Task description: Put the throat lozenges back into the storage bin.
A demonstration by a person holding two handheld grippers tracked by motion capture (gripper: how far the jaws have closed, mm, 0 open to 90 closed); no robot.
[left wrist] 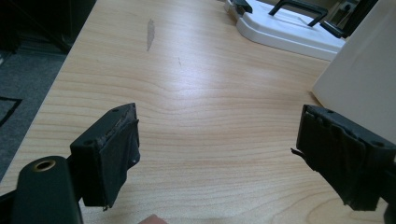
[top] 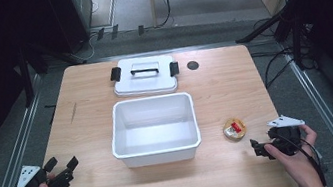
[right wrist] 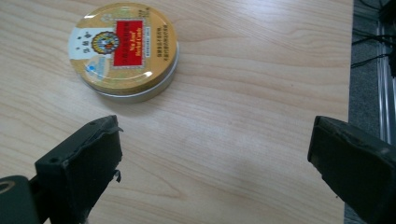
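Note:
A white rectangular bin (top: 154, 128) stands empty in the middle of the wooden table (top: 224, 84). Behind it lies its white lid (top: 144, 76) with a black handle and black side clips; the bin's wall (left wrist: 362, 79) and the lid (left wrist: 289, 25) also show in the left gripper view. A small round gold tin (top: 234, 129) with a red label lies right of the bin, and in the right gripper view the tin (right wrist: 123, 49) sits ahead and to the left of the jaws. My left gripper (top: 62, 166) is open near the front left edge. My right gripper (top: 259, 147) is open, just short of the tin.
A dark round cable hole (top: 193, 65) sits in the table right of the lid. A grey smear (left wrist: 150, 33) marks the wood at the left. Metal rails run along both sides of the table, with cables on the floor (top: 276, 63) at the right.

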